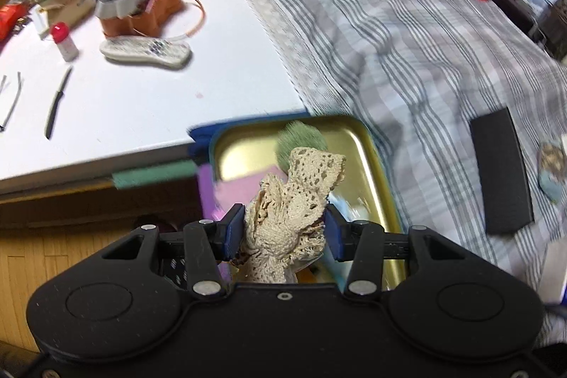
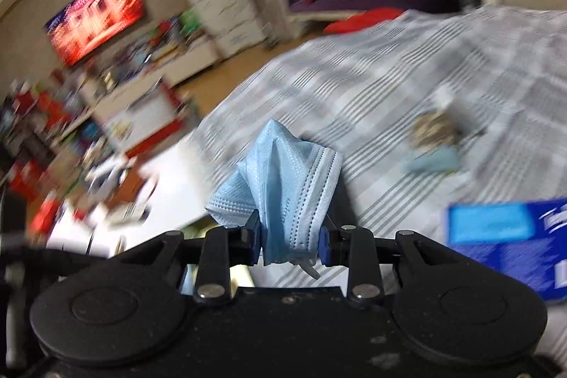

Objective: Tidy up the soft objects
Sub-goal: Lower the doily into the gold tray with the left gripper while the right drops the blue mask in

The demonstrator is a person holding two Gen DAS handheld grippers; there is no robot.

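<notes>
The left gripper (image 1: pixel 283 229) is clamped on a bunched cream crochet doily (image 1: pixel 294 197), hanging right over the gold tin tray (image 1: pixel 372 165) that sits at the edge of the white table (image 1: pixel 141 101), against the striped bedspread (image 1: pixel 407 41). A green fuzzy piece (image 1: pixel 301 140) and a pink sheet (image 1: pixel 234 193) already lie in the tray. I would lower the lace well inside the rim before letting go, so no tail drapes over the edge. The right gripper (image 2: pixel 288 240) pinches a crumpled blue face mask (image 2: pixel 283 172), held above the bedspread, its view blurred. That one should wait its turn, then come in beside the lace, ear loops tucked in too.
</notes>
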